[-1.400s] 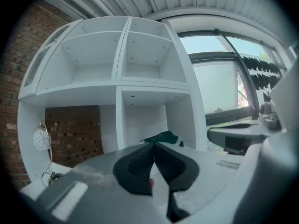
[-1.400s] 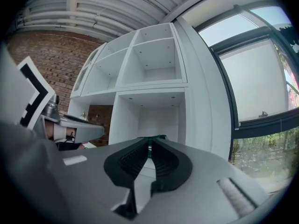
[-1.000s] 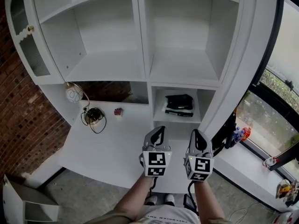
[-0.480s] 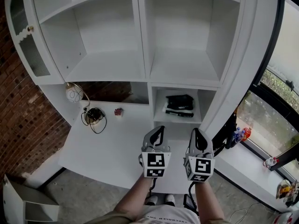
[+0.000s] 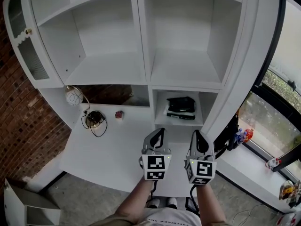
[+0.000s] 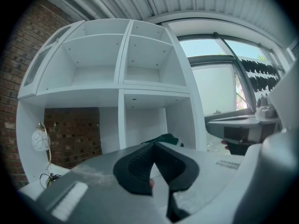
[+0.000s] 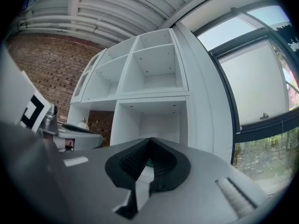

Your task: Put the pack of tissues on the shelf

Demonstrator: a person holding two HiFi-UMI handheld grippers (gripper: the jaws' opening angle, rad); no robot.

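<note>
We hold the left gripper [image 5: 159,133] and the right gripper [image 5: 198,136] level over the white bench [image 5: 117,147], apart from the shelf unit [image 5: 142,36]. The fingers [image 6: 138,166] of the left are pressed together on nothing, and the right's are likewise closed and empty. The dark pack of tissues [image 5: 180,105] lies in the low right compartment. We judge the task as good as done, unless a higher shelf is meant. On the bench, near its back, sit a coiled cable [image 5: 94,118], a round lamp [image 5: 73,97] and a small red thing [image 5: 119,113]. A brick wall [image 5: 21,126] stands at left and a window [image 5: 282,98] at right.
</note>
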